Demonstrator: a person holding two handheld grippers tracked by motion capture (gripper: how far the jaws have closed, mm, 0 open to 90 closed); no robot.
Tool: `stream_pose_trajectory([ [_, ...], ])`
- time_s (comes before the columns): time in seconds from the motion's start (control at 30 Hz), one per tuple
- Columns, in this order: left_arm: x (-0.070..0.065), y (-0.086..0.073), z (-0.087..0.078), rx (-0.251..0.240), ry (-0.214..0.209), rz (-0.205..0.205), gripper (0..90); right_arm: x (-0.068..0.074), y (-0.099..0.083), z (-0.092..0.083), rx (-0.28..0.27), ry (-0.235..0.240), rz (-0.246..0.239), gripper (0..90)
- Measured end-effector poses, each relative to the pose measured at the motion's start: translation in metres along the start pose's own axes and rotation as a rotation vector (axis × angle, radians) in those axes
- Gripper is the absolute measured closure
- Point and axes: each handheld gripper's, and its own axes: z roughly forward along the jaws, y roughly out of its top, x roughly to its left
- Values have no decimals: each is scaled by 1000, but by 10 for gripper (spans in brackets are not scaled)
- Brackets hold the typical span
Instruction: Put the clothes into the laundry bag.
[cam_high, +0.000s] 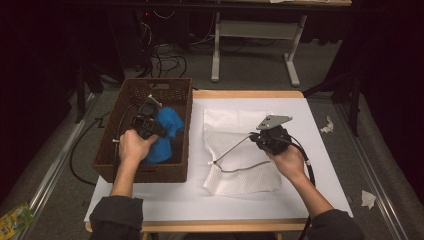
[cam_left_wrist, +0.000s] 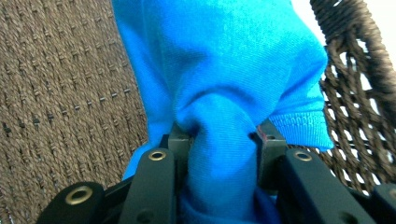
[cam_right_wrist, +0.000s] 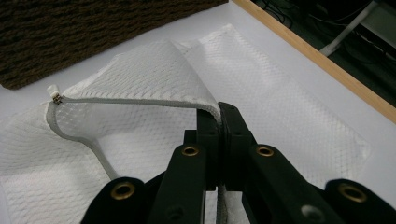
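A bright blue cloth (cam_high: 164, 134) lies bunched inside the brown woven basket (cam_high: 156, 83) at the table's left. My left gripper (cam_high: 150, 123) is shut on a gathered fold of that blue cloth (cam_left_wrist: 219, 70), which bulges out between the pads (cam_left_wrist: 267, 140) above the basket floor (cam_left_wrist: 60, 93). To the right, a white mesh zip bag (cam_high: 242, 176) lies flat on the white table. My right gripper (cam_high: 256, 138) is shut on the bag's grey zipper edge (cam_right_wrist: 140, 101) and holds one side of the opening lifted. The zipper pull (cam_right_wrist: 55, 96) sits at the far end of the opening.
The basket wall (cam_right_wrist: 70, 28) stands just beyond the bag. The table's wooden edge (cam_right_wrist: 317, 56) runs along the far side. White table surface (cam_high: 310, 125) lies bare to the right of the bag. Crumpled paper scraps (cam_high: 368, 198) and cables lie on the floor.
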Motion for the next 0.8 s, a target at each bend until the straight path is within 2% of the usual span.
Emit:
stream_pose_trajectory([
  [0.2,-3,-2,-13,-20,3,25,674,-1,1,1,2,2,2,891],
  [0.3,-6,-3,-22,-33,-10,41,674,-1,1,1,7,3,1,891],
  [0.37,-10,-3,-28,-42,8,53,674,-1,1,0,8,5,8,891],
  [0.43,-13,-3,-33,-53,7,60,674,-1,1,-1,7,6,5,892],
  [0.67,-20,-4,-48,-76,-20,92,673,-2,1,-1,1,5,12,892],
  [0.8,-22,-7,-58,-91,-43,94,672,-2,1,-1,5,2,8,892],
])
